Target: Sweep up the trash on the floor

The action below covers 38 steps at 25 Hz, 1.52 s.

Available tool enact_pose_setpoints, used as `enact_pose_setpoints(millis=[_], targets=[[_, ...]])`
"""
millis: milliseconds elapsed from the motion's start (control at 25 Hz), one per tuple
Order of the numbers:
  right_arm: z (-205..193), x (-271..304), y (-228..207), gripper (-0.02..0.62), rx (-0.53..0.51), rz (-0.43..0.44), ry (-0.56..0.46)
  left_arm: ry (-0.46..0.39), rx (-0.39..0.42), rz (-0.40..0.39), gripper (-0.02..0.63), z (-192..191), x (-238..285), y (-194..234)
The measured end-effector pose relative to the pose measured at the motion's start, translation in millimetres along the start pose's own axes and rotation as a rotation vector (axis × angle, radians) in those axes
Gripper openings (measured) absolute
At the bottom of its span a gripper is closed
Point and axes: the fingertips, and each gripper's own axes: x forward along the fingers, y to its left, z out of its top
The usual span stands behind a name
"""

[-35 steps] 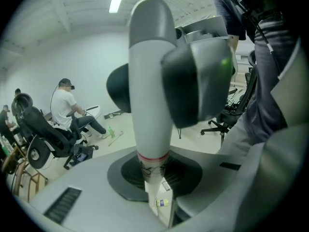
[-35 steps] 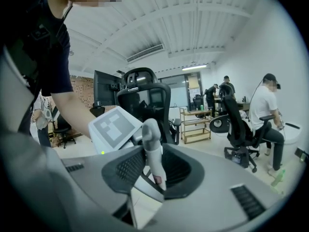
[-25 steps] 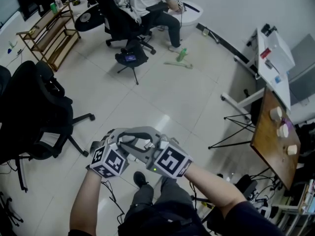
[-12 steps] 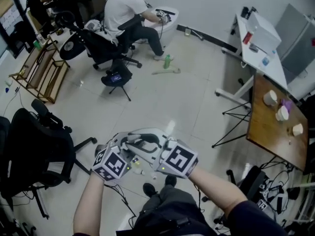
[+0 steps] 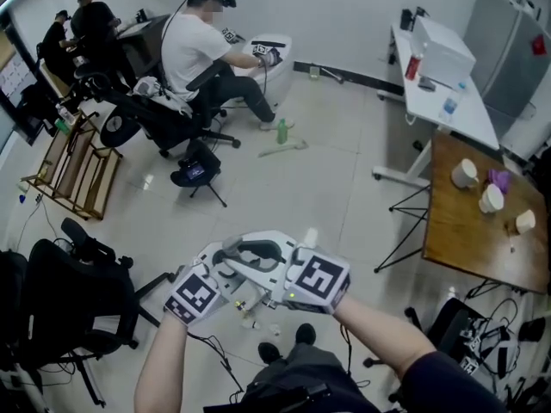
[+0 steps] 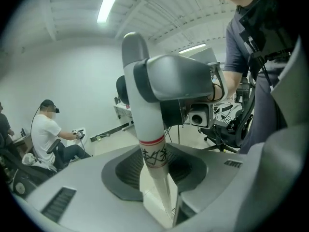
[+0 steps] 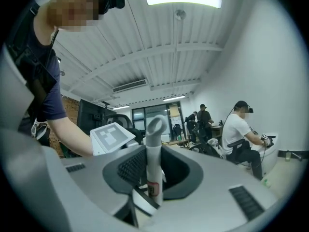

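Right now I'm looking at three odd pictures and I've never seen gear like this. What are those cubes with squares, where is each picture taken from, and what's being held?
There is no robot: a person holds a two-jaw gripper in each hand, and the marked cubes are part of those grippers. One picture comes from a camera on the person's head, looking down at the floor. The other two come from cameras riding on each gripper, looking along its jaws. The left gripper has just been opening its jaws, with a white red-banded handle between them. The right gripper is closed on a white loop-topped handle; whether that is the same handle I cannot tell. On the floor a green bottle sits near a seated person.
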Motion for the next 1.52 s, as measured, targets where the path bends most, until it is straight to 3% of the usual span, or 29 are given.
enact_pose_setpoints(millis=[120,240,400,520,760,880,1040,1280,1400,1520], targets=[[8.2,-9.3,-2.1,0.107,-0.005,0.004,-0.015,-0.037,-0.059,0.012,0.151,11.4,3.2,2.0],[18.8,-23.7,-5.5,0.107,0.004,0.005,-0.056,-0.108,-0.189,0.015,0.223,23.0,3.6,4.3],[39.5,-40.6,-15.2,0.107,0.029,0.008,-0.104,-0.176,-0.301,-0.009,0.227,35.1,-3.8,3.3],[50.8,-44.8,-16.8,0.107,0.016,0.011,-0.114,-0.202,-0.310,-0.021,0.210,41.9,-9.7,3.4],[47.6,-47.6,-19.1,0.107,0.001,-0.042,-0.098,-0.210,-0.185,-0.080,0.187,63.5,0.5,-2.7],[46.2,-49.7,-25.7,0.106,0.005,-0.107,-0.097,-0.189,-0.080,-0.125,0.095,66.3,9.0,-8.7],[35.4,-48.4,-32.6,0.106,-0.007,-0.229,-0.069,-0.201,0.026,-0.192,0.087,57.1,17.5,-8.1],[12.2,-49.9,-25.6,0.106,-0.070,-0.551,-0.041,-0.289,0.146,-0.418,0.091,36.0,26.2,-23.0],[-21.2,-57.2,-10.0,0.106,-0.085,-0.741,0.000,-0.271,0.292,-0.545,0.091,8.4,35.0,-45.3],[-53.3,-68.6,-1.1,0.107,-0.066,-0.902,0.026,-0.258,0.364,-0.630,0.091,-12.1,49.1,-65.8]])
